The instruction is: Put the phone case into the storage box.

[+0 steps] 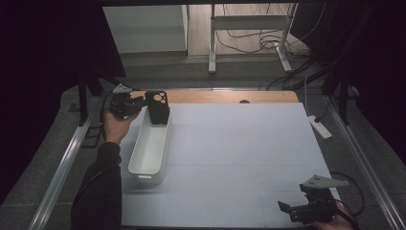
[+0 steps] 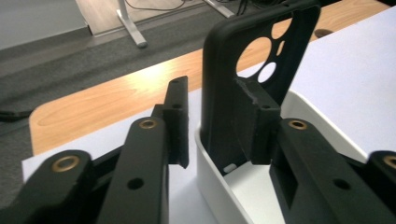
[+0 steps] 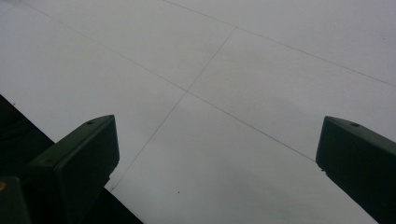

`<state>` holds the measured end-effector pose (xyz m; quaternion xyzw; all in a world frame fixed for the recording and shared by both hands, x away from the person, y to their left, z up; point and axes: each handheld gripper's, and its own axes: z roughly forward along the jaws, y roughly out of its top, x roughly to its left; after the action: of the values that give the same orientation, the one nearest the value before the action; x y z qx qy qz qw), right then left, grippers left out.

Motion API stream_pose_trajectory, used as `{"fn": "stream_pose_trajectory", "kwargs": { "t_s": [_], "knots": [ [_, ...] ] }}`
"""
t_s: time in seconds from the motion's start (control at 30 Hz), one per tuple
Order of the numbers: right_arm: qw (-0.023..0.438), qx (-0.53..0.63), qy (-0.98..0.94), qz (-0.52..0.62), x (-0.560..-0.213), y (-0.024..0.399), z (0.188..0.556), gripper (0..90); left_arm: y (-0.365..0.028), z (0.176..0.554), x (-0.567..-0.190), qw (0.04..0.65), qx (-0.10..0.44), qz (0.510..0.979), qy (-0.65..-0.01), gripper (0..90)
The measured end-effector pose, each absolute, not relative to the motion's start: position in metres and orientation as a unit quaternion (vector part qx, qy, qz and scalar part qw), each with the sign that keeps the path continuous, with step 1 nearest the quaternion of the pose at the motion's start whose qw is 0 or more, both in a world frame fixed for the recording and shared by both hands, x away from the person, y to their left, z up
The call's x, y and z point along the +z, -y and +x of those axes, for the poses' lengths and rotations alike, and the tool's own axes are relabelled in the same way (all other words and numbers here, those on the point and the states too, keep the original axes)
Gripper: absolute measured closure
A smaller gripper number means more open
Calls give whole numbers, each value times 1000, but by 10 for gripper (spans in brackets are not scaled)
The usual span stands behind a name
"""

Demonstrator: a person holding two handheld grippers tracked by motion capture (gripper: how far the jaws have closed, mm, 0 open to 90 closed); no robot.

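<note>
Left gripper [image 2: 210, 123] parted round upright black phone case [image 2: 243, 79] in white bin's [image 1: 148, 153] far end — right gripper [image 3: 217, 158] released; no legible writing.

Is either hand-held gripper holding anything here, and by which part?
The left hand-held gripper straddles the black phone case's lower edge over the white bin; a firm grip can't be told. The right hand-held gripper is empty.

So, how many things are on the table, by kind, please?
Phone case: 1, black, upright in the far end of the bin
Bin: 1, white
Grippers: 2, left and right
Total: 4
</note>
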<state>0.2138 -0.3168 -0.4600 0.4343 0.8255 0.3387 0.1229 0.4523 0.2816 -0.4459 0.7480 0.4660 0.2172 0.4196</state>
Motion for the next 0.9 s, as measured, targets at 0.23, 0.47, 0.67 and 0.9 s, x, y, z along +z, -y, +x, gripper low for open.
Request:
{"fn": "stream_pose_trajectory", "kwargs": {
  "t_s": [0.23, 0.47, 0.67, 0.9],
  "knots": [
    [124, 339, -826, 434, -460, 317, 214, 0, -280, 450, -447, 427, 187, 747, -474, 585],
    [123, 339, -825, 435, -460, 317, 214, 0, -279, 448, -448, 425, 167, 749, -481, 530],
    [123, 340, -825, 434, -460, 317, 214, 0, -280, 443, -448, 426, 160, 750, -480, 482],
    [123, 339, -825, 435, -460, 317, 214, 0, -278, 438, -446, 426, 148, 755, -476, 405]
  ]
}}
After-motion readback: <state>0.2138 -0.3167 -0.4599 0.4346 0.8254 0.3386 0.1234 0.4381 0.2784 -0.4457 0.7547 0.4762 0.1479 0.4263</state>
